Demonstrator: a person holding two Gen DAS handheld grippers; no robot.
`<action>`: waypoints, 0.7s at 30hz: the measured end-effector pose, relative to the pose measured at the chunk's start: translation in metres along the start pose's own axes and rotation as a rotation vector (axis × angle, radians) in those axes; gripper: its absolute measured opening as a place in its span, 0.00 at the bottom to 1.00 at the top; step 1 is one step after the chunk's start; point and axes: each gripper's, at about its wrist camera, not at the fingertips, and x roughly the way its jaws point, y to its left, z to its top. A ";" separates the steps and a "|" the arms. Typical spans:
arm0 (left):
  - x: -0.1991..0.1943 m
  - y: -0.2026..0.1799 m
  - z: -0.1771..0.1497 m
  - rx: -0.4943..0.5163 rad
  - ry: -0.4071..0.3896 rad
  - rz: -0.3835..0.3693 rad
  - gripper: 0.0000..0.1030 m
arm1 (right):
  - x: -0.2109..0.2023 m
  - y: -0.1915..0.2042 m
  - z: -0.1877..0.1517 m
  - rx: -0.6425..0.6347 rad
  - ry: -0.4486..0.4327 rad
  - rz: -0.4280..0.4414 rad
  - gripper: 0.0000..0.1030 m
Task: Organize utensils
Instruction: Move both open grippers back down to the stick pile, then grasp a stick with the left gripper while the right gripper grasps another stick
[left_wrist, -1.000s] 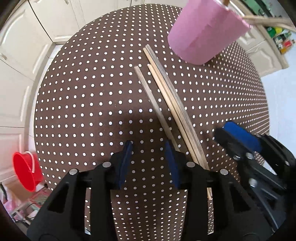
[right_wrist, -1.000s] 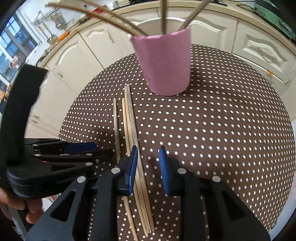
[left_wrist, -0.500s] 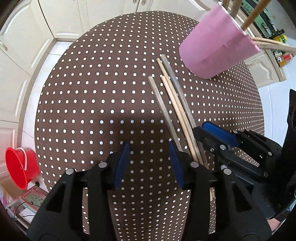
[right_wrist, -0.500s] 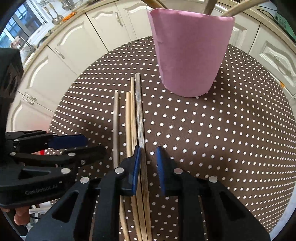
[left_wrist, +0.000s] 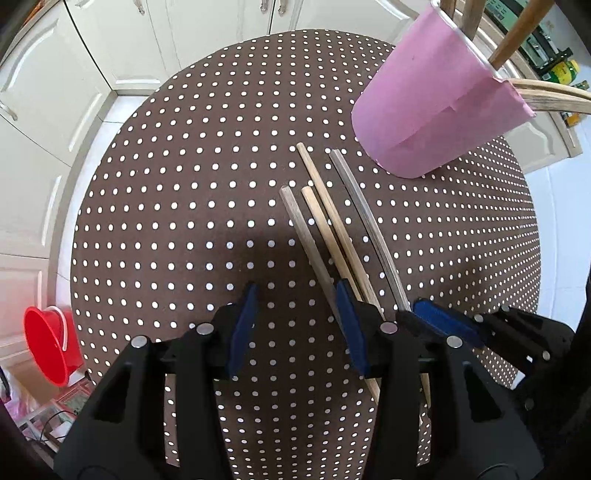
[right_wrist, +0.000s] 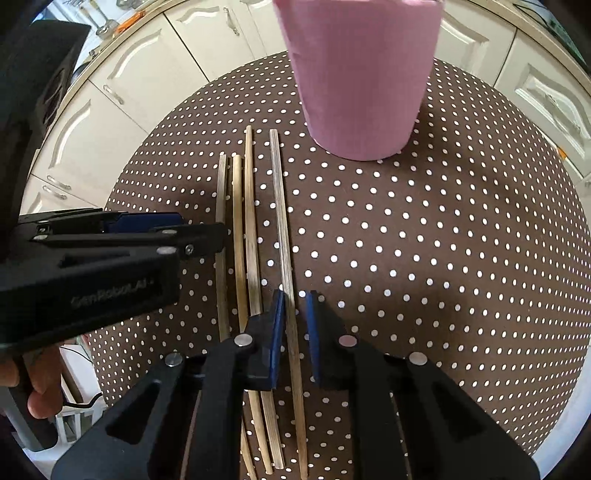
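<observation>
A round table in a brown polka-dot cloth (left_wrist: 184, 221) stands among cream cabinets (left_wrist: 44, 110); a red bucket (left_wrist: 48, 343) sits on the floor beside the table.

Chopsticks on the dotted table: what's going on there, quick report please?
Right gripper open, fingers astride the rightmost chopstick, not yet clamped. Left gripper open, empty. Three more chopsticks alongside; pink cup ahead, path unobstructed.
</observation>
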 end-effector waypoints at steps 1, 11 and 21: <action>-0.002 -0.003 -0.001 0.003 0.002 0.009 0.43 | 0.000 -0.002 -0.001 0.007 0.000 0.007 0.10; 0.015 -0.026 -0.017 0.023 0.023 0.129 0.37 | 0.000 -0.012 0.011 0.003 0.002 0.020 0.12; 0.017 0.008 -0.023 0.046 0.046 0.024 0.18 | 0.001 -0.010 0.023 -0.012 -0.001 0.022 0.13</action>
